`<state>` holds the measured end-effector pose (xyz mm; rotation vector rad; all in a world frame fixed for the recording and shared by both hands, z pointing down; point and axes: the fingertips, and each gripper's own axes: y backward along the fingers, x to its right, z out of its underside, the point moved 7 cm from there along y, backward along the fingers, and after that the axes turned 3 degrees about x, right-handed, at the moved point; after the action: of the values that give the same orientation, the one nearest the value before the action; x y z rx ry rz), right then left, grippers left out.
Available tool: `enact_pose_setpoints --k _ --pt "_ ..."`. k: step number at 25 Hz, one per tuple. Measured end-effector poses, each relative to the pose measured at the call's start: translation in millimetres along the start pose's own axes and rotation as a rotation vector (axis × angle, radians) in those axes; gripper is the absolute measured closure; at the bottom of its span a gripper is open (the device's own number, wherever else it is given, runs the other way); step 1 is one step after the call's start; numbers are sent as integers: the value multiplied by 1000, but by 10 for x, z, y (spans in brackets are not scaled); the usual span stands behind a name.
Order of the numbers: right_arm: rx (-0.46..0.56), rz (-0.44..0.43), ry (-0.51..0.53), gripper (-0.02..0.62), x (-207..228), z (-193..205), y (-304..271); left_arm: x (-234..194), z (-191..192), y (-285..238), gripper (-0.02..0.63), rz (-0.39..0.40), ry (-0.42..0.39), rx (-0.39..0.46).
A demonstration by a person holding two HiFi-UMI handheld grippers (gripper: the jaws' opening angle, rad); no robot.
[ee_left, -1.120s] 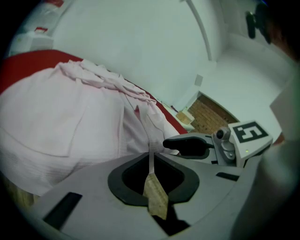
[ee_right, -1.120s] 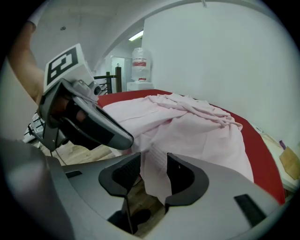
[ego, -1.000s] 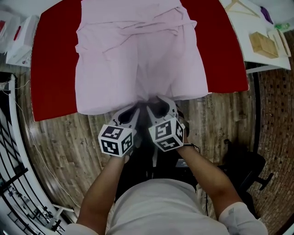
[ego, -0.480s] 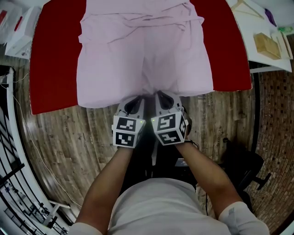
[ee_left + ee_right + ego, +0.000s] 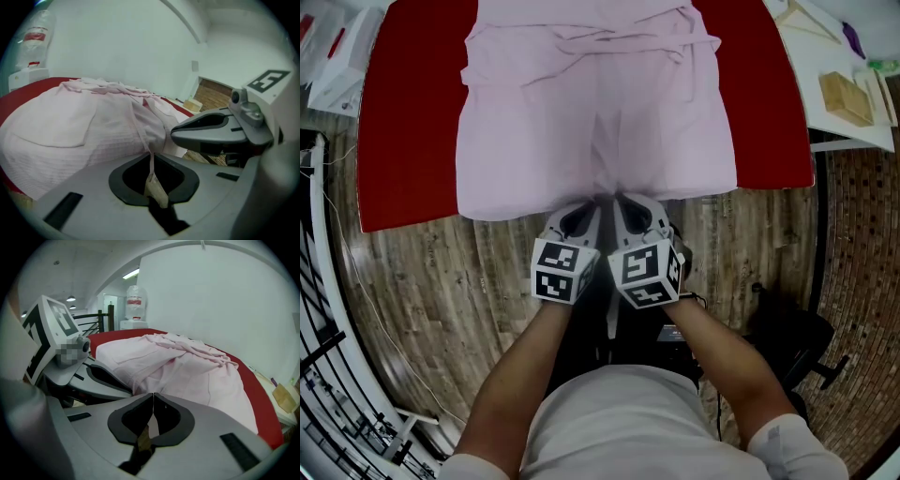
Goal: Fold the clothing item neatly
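Observation:
A pale pink garment (image 5: 595, 112) lies spread on the red table top (image 5: 408, 131), and its near hem hangs over the front edge. Both grippers meet at the middle of that hem, side by side. My left gripper (image 5: 592, 203) is shut on a thin fold of the hem (image 5: 151, 159) that runs down between its jaws. My right gripper (image 5: 620, 201) has just been closing and is shut, with a sliver of pink cloth (image 5: 151, 423) pinched in it. Each gripper also shows in the other's view: the right gripper (image 5: 183, 135), the left gripper (image 5: 126, 390).
A white table (image 5: 825, 131) at the right carries a wooden block (image 5: 846, 94) and a hanger. White boxes (image 5: 337, 80) sit at the far left. Wooden floor (image 5: 441, 291) lies below the table edge, with a black railing (image 5: 323, 309) at left and dark gear (image 5: 792, 337) at right.
My left gripper has shifted right and now sits tight against the right one at the hem. The garment lies much as before.

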<state>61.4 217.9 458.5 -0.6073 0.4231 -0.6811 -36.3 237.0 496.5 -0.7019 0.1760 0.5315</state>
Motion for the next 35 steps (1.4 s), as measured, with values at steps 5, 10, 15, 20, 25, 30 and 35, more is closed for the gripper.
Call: enact_pose_setpoints --k 5,10,15,20,25,30,35 --pt "6 14 -7 575 44 -10 -20 137 71 -106 594 121 -102 -48" --pt "93 -56 -56 575 91 -344 -79 161 232 -105 594 177 -106 -92" --pt "79 -154 -37 575 -152 -628 -396 97 528 60 594 162 -37 -136" --pt "-34 -117 -56 575 -51 -410 -505 -90 752 301 594 106 42 -144" --pt "-39 -71 -65 575 91 -300 -417 -400 885 522 594 41 105 -137" --pt "129 -133 -25 575 116 -294 -203 -756 934 755 594 -7 165 -48" --pt "206 -207 32 574 328 66 155 -1086 951 960 592 -33 140 34"
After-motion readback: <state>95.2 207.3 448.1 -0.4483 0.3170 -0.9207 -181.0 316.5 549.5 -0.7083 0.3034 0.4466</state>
